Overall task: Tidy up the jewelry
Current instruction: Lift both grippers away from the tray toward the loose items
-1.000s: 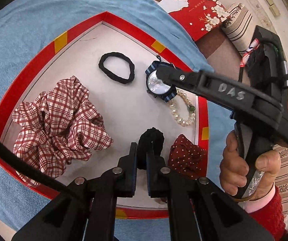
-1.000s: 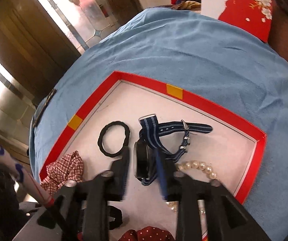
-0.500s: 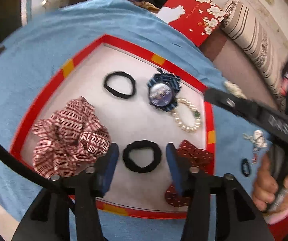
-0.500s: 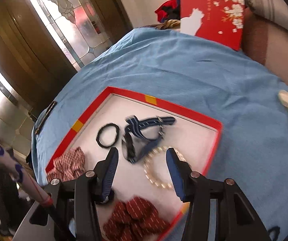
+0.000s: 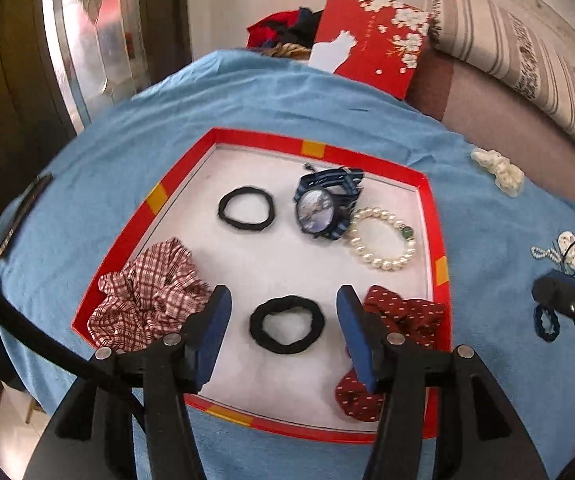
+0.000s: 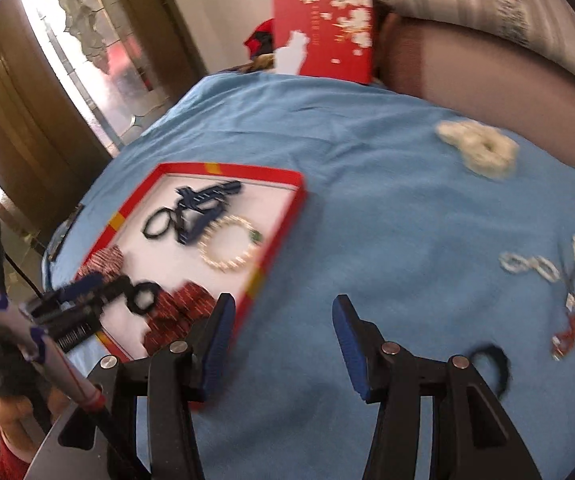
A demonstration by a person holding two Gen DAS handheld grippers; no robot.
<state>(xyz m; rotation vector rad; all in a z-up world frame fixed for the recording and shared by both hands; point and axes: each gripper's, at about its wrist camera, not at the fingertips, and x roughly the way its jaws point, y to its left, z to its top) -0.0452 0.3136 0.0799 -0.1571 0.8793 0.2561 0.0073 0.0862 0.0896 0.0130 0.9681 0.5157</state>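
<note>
A red-rimmed tray (image 5: 433, 216) (image 6: 283, 220) lies on the blue cloth. It holds a black hair tie (image 5: 286, 325), a second black tie (image 5: 246, 215), a blue-strapped watch (image 5: 319, 210) (image 6: 201, 204), a pearl bracelet (image 5: 381, 238) (image 6: 229, 250), a plaid scrunchie (image 5: 147, 292) and a red dotted scrunchie (image 5: 403, 316). My left gripper (image 5: 283, 326) is open above the near black tie. My right gripper (image 6: 281, 338) is open and empty over bare cloth, right of the tray.
On the cloth right of the tray lie a white scrunchie (image 6: 479, 152) (image 5: 499, 172), a pearl clip with white pieces (image 6: 547, 266) (image 5: 559, 252), a small red charm (image 6: 567, 336) and a dark blue tie (image 6: 491, 364) (image 5: 545, 322). A red gift box (image 5: 371, 40) stands behind.
Both grippers opened: the left let go of the black hair tie, the right let go of the watch, both in the tray. Both pulled back; the right swung rightward off the tray.
</note>
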